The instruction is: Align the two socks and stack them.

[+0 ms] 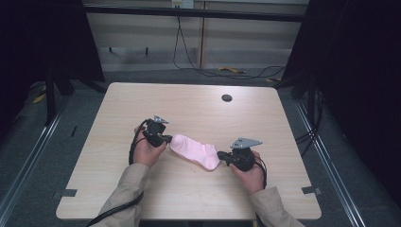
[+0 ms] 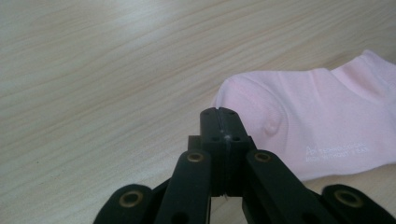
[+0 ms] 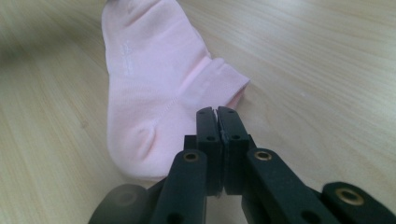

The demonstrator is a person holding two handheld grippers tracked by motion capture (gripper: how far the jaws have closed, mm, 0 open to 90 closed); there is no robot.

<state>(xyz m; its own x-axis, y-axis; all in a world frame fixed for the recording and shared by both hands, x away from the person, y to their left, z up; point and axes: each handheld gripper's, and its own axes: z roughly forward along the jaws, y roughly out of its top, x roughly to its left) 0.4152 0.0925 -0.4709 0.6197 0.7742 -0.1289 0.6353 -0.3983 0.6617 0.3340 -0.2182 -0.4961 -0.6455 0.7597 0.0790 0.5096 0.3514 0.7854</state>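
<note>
Light wood-grain tabletop (image 1: 189,101) with rounded corners carries, near its middle, a pale pink cotton ankle sock (image 1: 195,150) lying flat and slanting from upper left to lower right in the high view, faint white lettering printed on its side. Black two-jaw left gripper (image 2: 218,112), held in the person's left hand (image 1: 147,150), sits at the sock's toe end with its jaws pressed fully together, tips at the toe's edge, though whether any fabric is pinched cannot be told. Black two-jaw right gripper (image 3: 216,111), in the right hand (image 1: 249,176), has its jaws likewise pressed together, just at the ribbed cuff end.
</note>
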